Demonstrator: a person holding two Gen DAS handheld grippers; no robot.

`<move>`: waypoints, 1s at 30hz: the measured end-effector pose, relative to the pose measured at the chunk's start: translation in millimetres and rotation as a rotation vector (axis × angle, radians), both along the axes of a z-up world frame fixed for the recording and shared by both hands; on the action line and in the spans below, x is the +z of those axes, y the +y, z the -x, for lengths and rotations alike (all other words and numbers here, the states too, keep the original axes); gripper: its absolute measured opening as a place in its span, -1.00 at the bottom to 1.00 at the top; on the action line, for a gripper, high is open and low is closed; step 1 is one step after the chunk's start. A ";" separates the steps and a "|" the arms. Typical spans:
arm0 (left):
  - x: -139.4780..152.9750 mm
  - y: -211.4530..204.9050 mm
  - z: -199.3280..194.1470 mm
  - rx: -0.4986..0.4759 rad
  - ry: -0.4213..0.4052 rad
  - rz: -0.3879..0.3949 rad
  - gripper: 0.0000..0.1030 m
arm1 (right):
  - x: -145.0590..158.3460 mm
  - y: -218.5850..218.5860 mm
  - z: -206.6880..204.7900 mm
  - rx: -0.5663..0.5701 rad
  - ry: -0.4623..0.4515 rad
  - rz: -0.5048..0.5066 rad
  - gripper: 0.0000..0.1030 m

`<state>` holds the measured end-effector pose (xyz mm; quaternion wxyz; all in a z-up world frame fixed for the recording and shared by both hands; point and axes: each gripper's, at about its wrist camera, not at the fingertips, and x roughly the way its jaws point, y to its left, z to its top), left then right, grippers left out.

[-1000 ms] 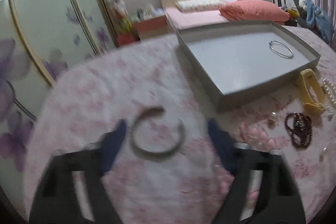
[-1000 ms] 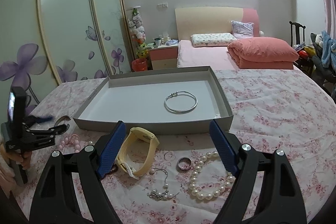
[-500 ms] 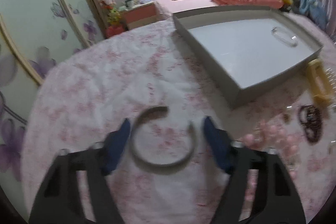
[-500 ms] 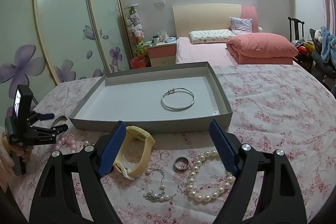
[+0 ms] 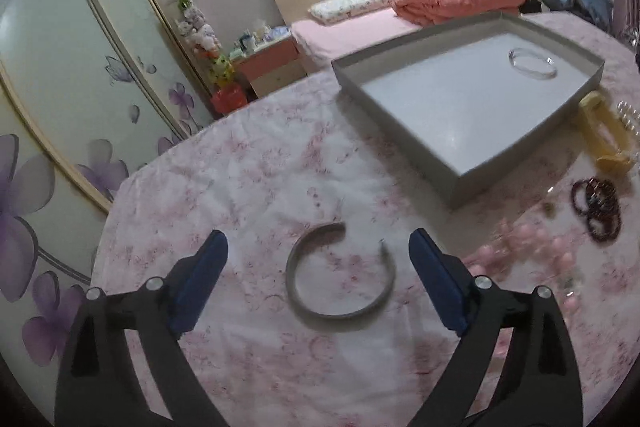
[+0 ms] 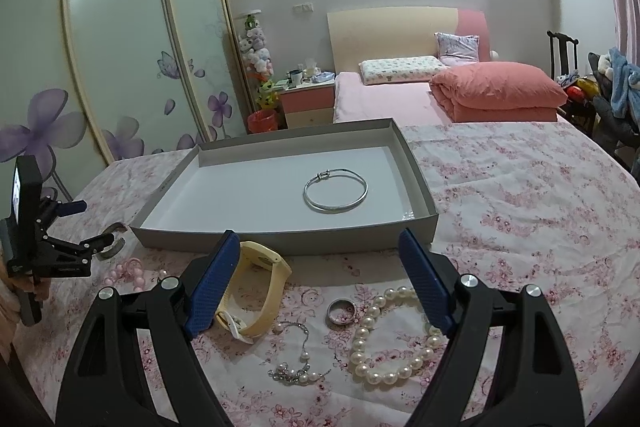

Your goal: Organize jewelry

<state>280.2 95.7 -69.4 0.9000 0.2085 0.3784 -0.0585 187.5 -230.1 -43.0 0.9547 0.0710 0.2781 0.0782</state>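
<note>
1. Floral cloth (image 6: 520, 187) covers the table; a grey tray (image 6: 416, 163) sits mid-table, bed behind.
2. Done: only one thin bangle (image 6: 335, 190) lies in the tray.
3. Left: the cuff (image 5: 340, 273), yellow band (image 6: 260, 293), ring (image 6: 341, 311), pearls (image 6: 394, 337), pearl chain (image 6: 298, 367), pink beads (image 5: 532, 255) and dark beads (image 5: 598, 203) lie on the cloth.
4. The left gripper (image 5: 318, 273) has just been opening; its jaws stand wide either side of the cuff, not touching.
5. The right gripper (image 6: 320, 279) hangs open, empty, above the ring.
6. Judged: early stage.
</note>
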 end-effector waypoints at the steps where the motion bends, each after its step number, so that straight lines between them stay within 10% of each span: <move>1: -6.0 -0.2 -3.9 -0.014 0.029 -0.008 0.78 | -0.7 0.3 -0.5 0.002 0.002 0.001 0.58; 11: -18.3 6.4 -18.4 -0.109 0.101 0.040 0.89 | -5.3 -0.2 -6.1 -0.009 0.016 0.006 0.58; 20: -20.0 8.1 -13.6 -0.168 0.134 0.162 -0.05 | -6.6 1.1 -5.0 -0.004 0.017 0.006 0.58; 22: -19.8 5.9 -11.8 -0.169 0.121 0.133 0.02 | -5.5 1.4 -3.9 -0.004 0.014 0.006 0.58; 24: -17.8 2.7 -9.2 -0.145 0.069 0.050 0.62 | -4.7 1.3 -2.1 -0.003 0.009 0.007 0.58; 30: -20.3 8.1 -10.0 -0.184 0.096 0.014 0.88 | -6.7 -2.2 -3.5 -0.010 0.018 0.003 0.58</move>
